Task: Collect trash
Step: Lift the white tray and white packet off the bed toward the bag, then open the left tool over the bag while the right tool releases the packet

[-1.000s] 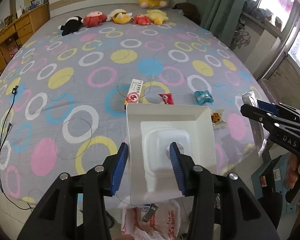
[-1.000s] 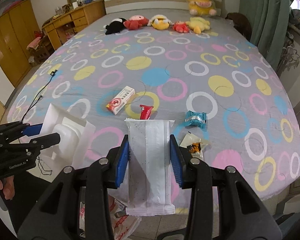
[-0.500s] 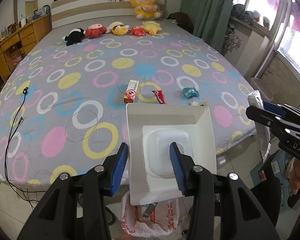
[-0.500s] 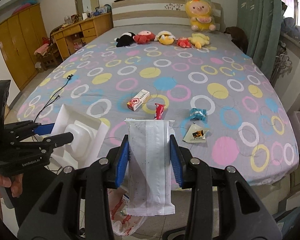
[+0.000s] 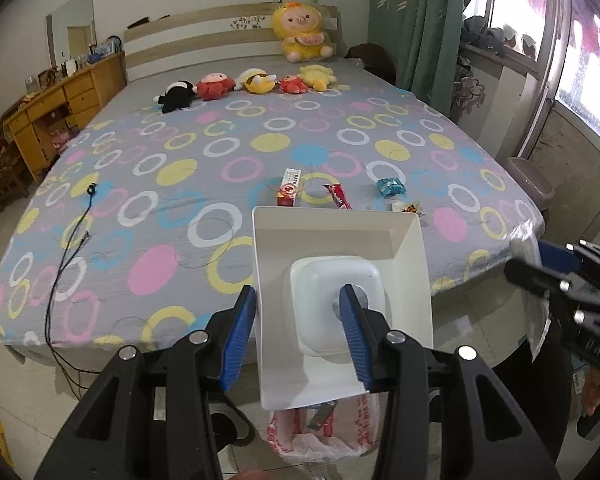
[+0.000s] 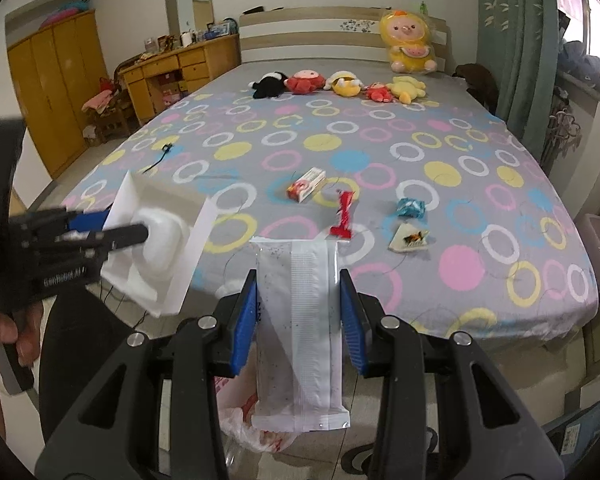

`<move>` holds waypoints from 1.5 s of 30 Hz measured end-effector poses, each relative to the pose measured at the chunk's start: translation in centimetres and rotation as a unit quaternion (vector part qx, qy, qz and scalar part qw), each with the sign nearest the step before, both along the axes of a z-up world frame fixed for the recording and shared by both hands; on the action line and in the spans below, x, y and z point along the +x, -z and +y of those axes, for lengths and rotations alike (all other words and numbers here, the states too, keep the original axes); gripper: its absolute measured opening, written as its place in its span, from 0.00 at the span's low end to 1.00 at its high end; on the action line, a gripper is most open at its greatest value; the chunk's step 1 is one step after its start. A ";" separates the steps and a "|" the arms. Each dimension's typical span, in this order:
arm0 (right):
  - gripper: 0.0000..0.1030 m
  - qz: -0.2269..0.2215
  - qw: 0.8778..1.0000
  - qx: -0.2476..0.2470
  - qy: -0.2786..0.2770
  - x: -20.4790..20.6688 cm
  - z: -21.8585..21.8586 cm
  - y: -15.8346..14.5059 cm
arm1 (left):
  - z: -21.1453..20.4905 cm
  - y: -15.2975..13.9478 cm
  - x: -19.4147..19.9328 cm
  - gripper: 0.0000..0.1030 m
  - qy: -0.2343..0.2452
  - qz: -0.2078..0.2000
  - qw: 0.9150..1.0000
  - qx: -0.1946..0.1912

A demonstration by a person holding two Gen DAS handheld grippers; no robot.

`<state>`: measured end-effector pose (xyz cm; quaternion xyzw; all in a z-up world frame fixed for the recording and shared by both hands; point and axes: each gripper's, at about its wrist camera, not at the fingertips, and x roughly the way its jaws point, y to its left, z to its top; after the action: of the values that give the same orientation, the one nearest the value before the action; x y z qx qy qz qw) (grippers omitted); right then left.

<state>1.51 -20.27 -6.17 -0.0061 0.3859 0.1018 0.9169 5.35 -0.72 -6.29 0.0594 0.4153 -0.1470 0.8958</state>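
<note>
My left gripper (image 5: 298, 300) is shut on a white moulded plastic tray (image 5: 340, 236), held off the foot of the bed. My right gripper (image 6: 298, 284) is shut on a long clear-and-white plastic wrapper (image 6: 300, 320) that hangs down between its blue pads. A white trash bag with red print (image 5: 324, 436) sits open on the floor just below both loads, also seen as the bag (image 6: 256, 424) under the wrapper. On the bed lie a red-and-white box (image 6: 306, 185), a red wrapper (image 6: 343, 218), a blue wrapper (image 6: 410, 208) and a white-orange packet (image 6: 410, 238).
The bed with a ring-patterned sheet (image 5: 220, 184) fills the view ahead. Several plush toys (image 5: 252, 82) line the headboard. A black cable (image 5: 66, 248) trails off the left side. A wooden dresser (image 6: 172, 72) stands left, a grey bin (image 5: 530, 184) right by the curtain.
Both grippers have drawn back from the bed and risen a little, each keeping its load. The bed looks farther away and more of the trash bag shows below.
</note>
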 end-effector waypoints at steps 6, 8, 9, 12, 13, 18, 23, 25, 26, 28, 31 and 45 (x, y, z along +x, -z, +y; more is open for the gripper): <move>0.36 0.009 1.000 0.006 -0.009 -2.2 1.4 1.5 | 0.4 0.4 -1.6 0.42 -0.002 -0.005 1.000 0.016; 0.36 0.014 1.000 0.012 -0.013 -2.5 1.7 2.0 | 0.3 0.7 -1.9 0.42 0.002 -0.004 1.000 0.021; 0.36 0.016 1.000 0.012 -0.014 -2.7 2.0 2.3 | 0.3 0.9 -2.2 0.42 0.005 -0.003 1.000 0.024; 0.36 0.026 0.999 0.014 -0.019 -2.7 2.5 3.5 | 0.0 2.0 -2.8 0.42 0.011 0.001 0.999 0.037; 0.36 0.031 0.999 0.014 -0.019 -2.6 2.7 4.0 | -0.1 2.6 -2.9 0.42 0.013 0.007 0.999 0.040; 0.36 0.061 0.998 0.013 -0.023 -2.1 3.3 7.3 | -0.4 6.5 -3.3 0.42 0.024 0.035 0.997 0.062; 0.36 0.101 0.994 0.017 -0.025 -1.7 3.8 11.3 | -0.3 11.5 -2.9 0.42 0.031 0.074 0.994 0.075; 0.36 0.110 0.994 0.009 -0.025 -1.8 4.0 12.6 | -0.3 14.1 -2.7 0.42 0.033 0.095 0.991 0.083; 0.36 0.120 0.992 0.010 -0.025 -1.7 4.0 13.6 | -0.3 14.9 -2.7 0.42 0.035 0.101 0.991 0.085; 0.36 0.138 0.990 0.009 -0.024 -1.5 4.0 15.2 | -0.2 16.9 -2.5 0.42 0.039 0.111 0.990 0.080; 0.36 0.164 0.986 0.009 -0.026 -1.0 4.1 17.3 | 0.1 19.8 -2.1 0.42 0.037 0.145 0.986 0.076; 0.37 0.264 0.964 -0.022 -0.033 1.6 5.4 27.0 | -0.6 30.1 -0.2 0.42 0.045 0.251 0.962 0.096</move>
<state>3.13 -14.86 -33.15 -0.0122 0.6161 0.1215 0.7782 5.12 -1.36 -36.40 0.1247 0.6357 -0.1571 0.7454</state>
